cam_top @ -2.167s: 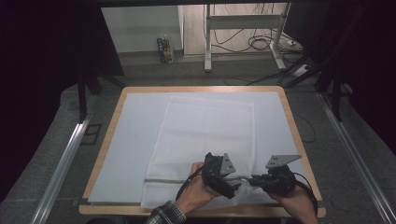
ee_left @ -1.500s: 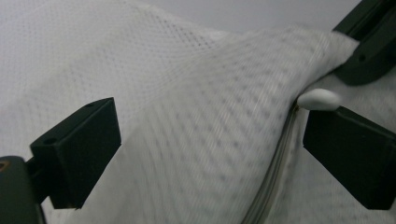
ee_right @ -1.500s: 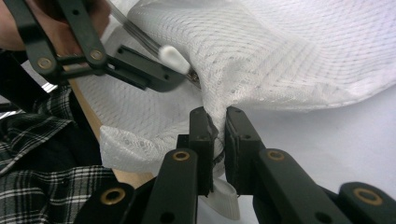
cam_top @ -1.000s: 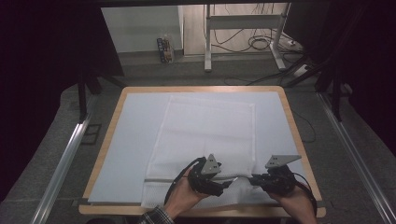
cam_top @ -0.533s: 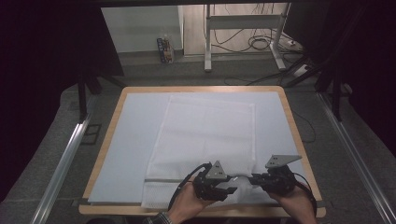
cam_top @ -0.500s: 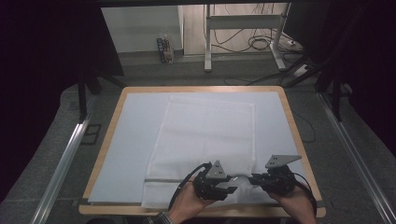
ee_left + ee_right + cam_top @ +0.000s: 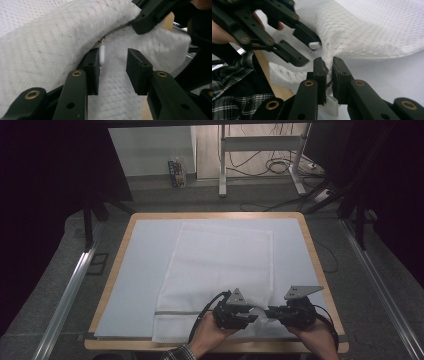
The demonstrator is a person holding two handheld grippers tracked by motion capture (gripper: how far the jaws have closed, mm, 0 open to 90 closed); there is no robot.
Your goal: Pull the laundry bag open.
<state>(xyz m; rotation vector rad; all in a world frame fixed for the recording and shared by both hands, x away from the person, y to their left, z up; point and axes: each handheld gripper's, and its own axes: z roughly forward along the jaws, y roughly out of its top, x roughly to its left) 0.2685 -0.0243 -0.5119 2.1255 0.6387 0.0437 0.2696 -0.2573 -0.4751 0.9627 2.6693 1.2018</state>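
Both grippers worked the mesh bag [image 7: 220,270] at the worktop's [image 7: 125,250] near edge: our right fingers [image 7: 327,72] pinched it, left fingers [image 7: 91,67] gaped around the zipper pull [image 7: 102,53], ungrasped; unzipping remained.

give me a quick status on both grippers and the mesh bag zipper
Right gripper shut on mesh bag near its corner, lifted. Left gripper open, white zipper pull between its jaws, against one pad. Nothing in the way.
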